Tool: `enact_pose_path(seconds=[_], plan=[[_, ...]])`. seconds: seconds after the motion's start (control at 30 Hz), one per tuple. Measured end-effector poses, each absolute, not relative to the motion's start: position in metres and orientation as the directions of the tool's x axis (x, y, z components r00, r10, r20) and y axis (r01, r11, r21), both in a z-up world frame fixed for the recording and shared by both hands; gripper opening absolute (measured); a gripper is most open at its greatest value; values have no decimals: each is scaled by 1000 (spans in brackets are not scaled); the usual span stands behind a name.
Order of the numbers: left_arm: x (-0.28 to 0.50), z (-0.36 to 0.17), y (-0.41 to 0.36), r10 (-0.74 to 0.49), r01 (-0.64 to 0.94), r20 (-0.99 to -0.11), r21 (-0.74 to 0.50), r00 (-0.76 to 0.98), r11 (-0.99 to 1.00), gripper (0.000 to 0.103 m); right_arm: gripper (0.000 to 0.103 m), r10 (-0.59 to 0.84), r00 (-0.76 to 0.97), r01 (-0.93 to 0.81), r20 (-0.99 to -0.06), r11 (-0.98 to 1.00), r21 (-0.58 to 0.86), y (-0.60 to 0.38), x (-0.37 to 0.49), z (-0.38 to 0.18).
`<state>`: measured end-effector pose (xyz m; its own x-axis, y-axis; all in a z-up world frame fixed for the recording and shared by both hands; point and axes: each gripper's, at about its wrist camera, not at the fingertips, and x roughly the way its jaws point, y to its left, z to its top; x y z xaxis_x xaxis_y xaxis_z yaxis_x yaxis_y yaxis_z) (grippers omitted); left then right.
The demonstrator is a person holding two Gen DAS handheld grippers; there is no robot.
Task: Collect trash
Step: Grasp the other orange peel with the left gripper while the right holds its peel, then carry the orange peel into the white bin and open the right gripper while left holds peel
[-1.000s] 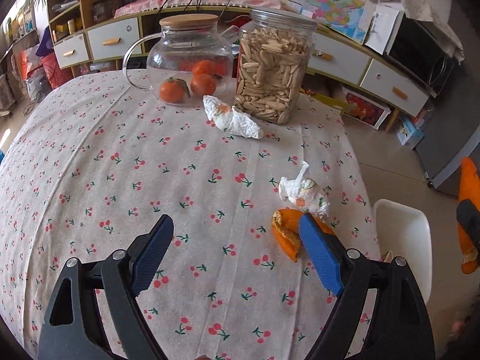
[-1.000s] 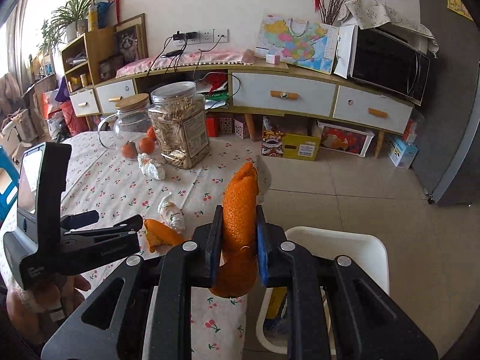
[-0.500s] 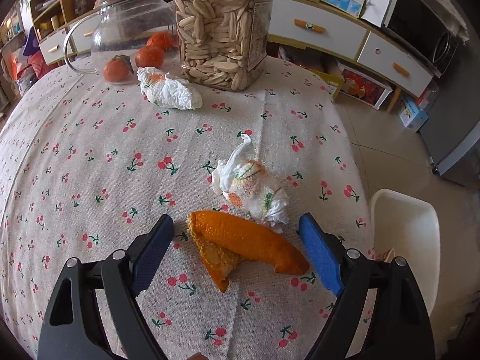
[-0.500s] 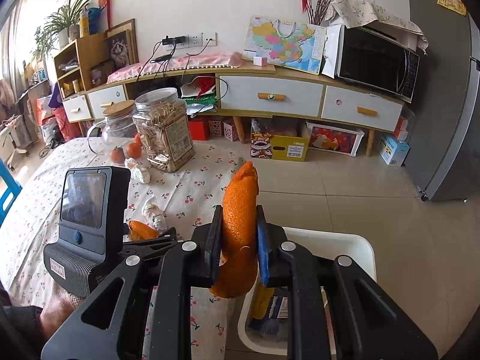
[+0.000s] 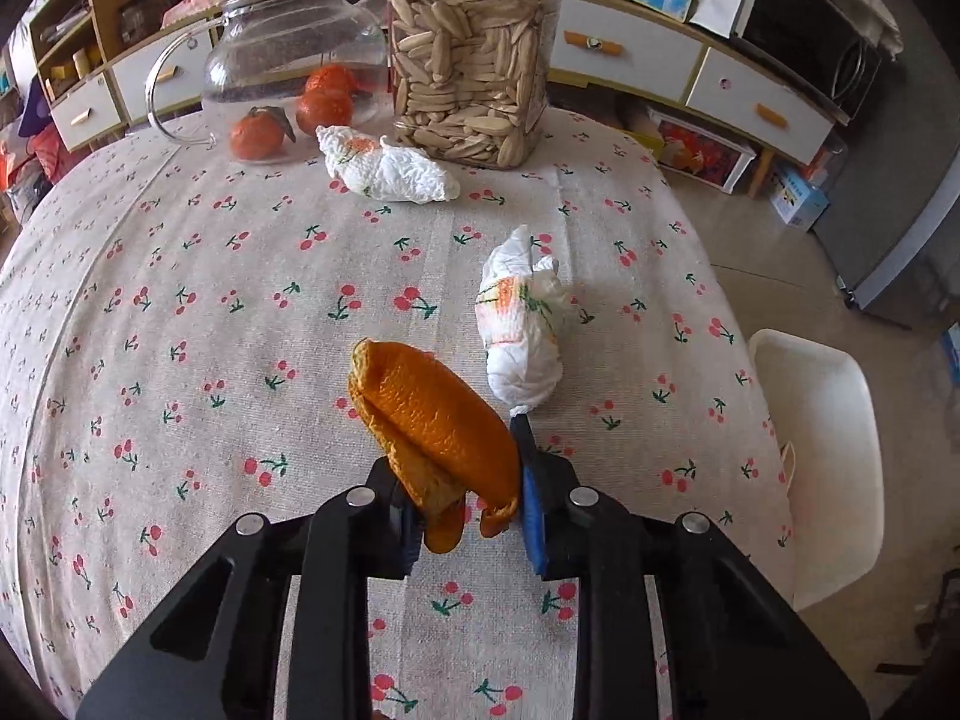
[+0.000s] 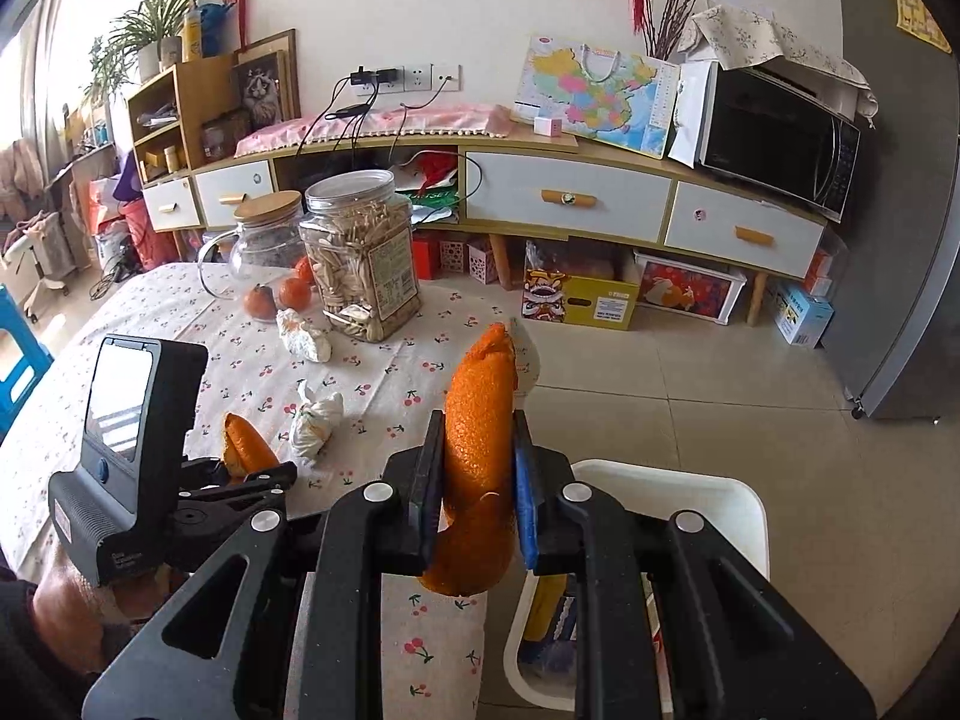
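left gripper [image 5: 465, 516] clamped on orange peel [image 5: 432, 414] | right gripper [image 6: 477, 498] grips second peel [image 6: 480, 450] | white bin [image 6: 708, 486] directly below right gripper, nearer it

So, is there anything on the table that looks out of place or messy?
Yes. Two crumpled tissues lie loose on the cherry-print tablecloth: one beside the seed jar, one near the table edge. Both look like litter among the food items. The orange peels are already off the cloth, one in the left gripper, one in the right gripper.
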<state>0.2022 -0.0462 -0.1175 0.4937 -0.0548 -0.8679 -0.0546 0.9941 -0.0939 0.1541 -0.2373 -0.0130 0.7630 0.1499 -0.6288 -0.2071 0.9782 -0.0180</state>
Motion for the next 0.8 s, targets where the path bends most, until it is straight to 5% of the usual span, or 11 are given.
enact_pose_path(seconds=[0.43,0.8], plan=[[157,-85,38,6,-178,-855,-101,519,979,25,19,201,765,-256,-612,967,-2,-210,142,-5],[131,-38,45,145,-205,-701,-1,698,979,25,19,141,793,-196,-593,980,-29,-202,128,-10]])
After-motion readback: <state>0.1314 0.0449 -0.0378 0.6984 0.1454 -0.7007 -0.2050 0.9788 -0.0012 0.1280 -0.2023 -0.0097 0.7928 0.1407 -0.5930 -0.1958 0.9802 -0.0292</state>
